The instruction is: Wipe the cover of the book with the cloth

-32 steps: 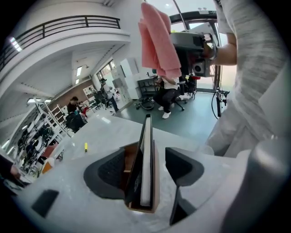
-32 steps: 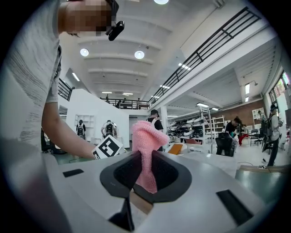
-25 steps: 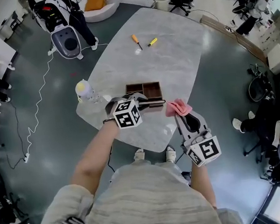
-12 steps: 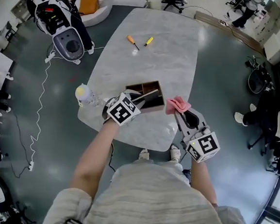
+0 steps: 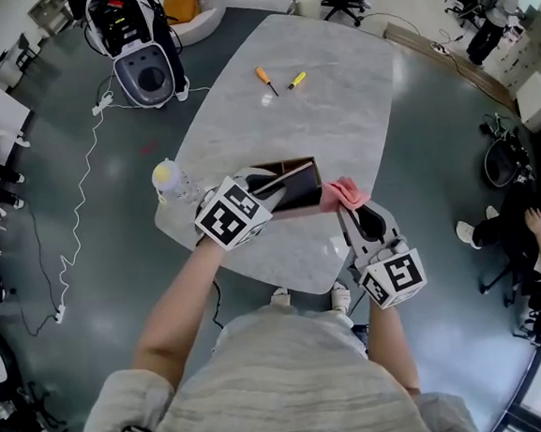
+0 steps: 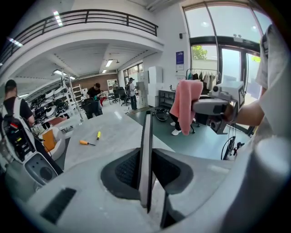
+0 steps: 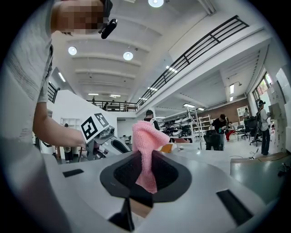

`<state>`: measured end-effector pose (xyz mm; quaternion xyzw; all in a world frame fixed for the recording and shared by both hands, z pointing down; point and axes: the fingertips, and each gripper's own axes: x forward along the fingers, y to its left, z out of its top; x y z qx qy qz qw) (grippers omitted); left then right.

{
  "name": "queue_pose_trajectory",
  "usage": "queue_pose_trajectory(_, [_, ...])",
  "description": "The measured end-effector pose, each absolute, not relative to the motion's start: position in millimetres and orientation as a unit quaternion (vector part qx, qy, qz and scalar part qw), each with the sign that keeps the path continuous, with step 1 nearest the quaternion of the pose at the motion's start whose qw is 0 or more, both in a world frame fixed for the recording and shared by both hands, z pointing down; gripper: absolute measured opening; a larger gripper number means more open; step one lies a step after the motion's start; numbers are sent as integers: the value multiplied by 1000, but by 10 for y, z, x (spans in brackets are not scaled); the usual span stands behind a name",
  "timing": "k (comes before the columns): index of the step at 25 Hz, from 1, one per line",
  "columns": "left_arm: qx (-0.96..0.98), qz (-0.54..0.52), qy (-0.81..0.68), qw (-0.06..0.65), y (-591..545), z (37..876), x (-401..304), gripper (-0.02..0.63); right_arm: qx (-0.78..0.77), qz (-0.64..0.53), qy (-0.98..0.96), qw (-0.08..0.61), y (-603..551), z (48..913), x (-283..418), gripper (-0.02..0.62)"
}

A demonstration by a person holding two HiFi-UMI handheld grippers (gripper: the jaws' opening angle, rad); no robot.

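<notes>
My left gripper (image 5: 266,188) is shut on a thin dark book (image 5: 294,189), held tilted up above a brown two-compartment tray (image 5: 296,166) on the marble table (image 5: 327,111). In the left gripper view the book (image 6: 145,150) stands edge-on between the pads of the left gripper (image 6: 146,170). My right gripper (image 5: 350,207) is shut on a pink cloth (image 5: 344,194), which hangs just right of the book, close to its edge. In the right gripper view the cloth (image 7: 146,145) rises from between the pads of the right gripper (image 7: 145,170). The book's cover is hidden there.
An orange screwdriver (image 5: 263,77) and a yellow one (image 5: 294,80) lie at the table's far end. A bottle (image 5: 168,179) stands at the table's left edge. A white machine (image 5: 145,71) and a cable (image 5: 79,180) are on the floor to the left.
The left gripper has raised the book from lying flat across the tray to a tilted, lifted pose. The cloth now sits closer to the book's right edge.
</notes>
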<state>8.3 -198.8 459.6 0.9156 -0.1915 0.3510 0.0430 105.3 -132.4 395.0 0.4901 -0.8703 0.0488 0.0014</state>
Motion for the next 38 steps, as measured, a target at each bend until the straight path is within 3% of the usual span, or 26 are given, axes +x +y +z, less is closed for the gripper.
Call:
queue_pose_trajectory(5, [920, 296, -242, 84, -2002, 4308, 15, 78, 479, 44, -877, -4, -1337, 3851, 1025, 58])
queue_pose_trajectory(11, [902, 178, -317, 235, -2015, 4209, -232, 78, 467, 76, -881, 5, -1422, 3856, 856, 58])
queue_pose_trajectory(15, [875, 146, -361, 289, -1904, 4409, -330, 78, 458, 122, -880, 27, -1578, 3965, 630, 60])
queue_pose_trajectory(27, [829, 71, -445, 330, -1774, 4597, -695, 78, 430, 255, -865, 50, -1913, 4355, -153, 60])
queue_pose_trajectory(38, [821, 58, -460, 334, -1716, 4654, -791, 78, 443, 232, -864, 64, -1928, 4513, -344, 58])
